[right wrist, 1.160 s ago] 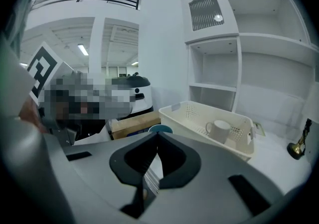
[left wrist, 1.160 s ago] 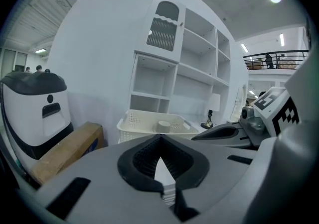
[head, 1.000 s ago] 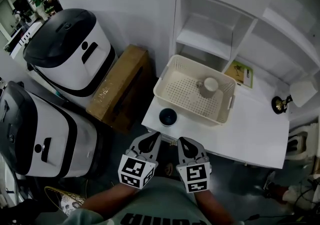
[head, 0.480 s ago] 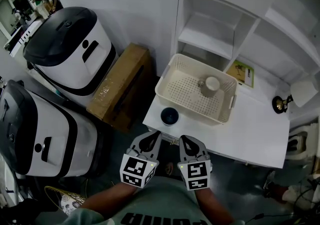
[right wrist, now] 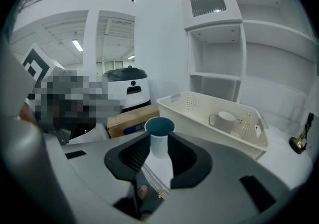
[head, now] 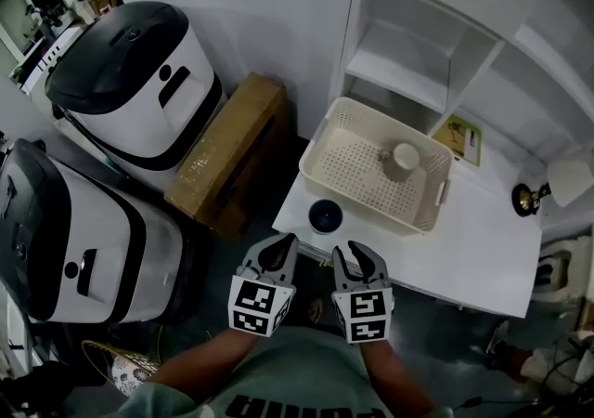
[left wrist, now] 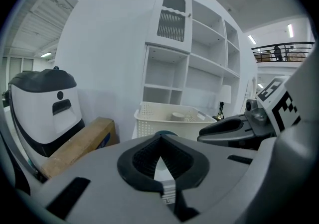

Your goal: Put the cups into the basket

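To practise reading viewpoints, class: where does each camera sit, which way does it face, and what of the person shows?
Head view: on the head, steeply down at the table, basket, forearms, left hand-held gripper, right hand-held gripper.
Left gripper view: on that hand-held gripper, along shut jaws toward the basket.
Right gripper view: along opening, empty jaws toward the blue cup.
All share the basket holding a white mug.

Blue cup (head: 325,215) beside basket (head: 357,165); white cup (head: 405,159) inside
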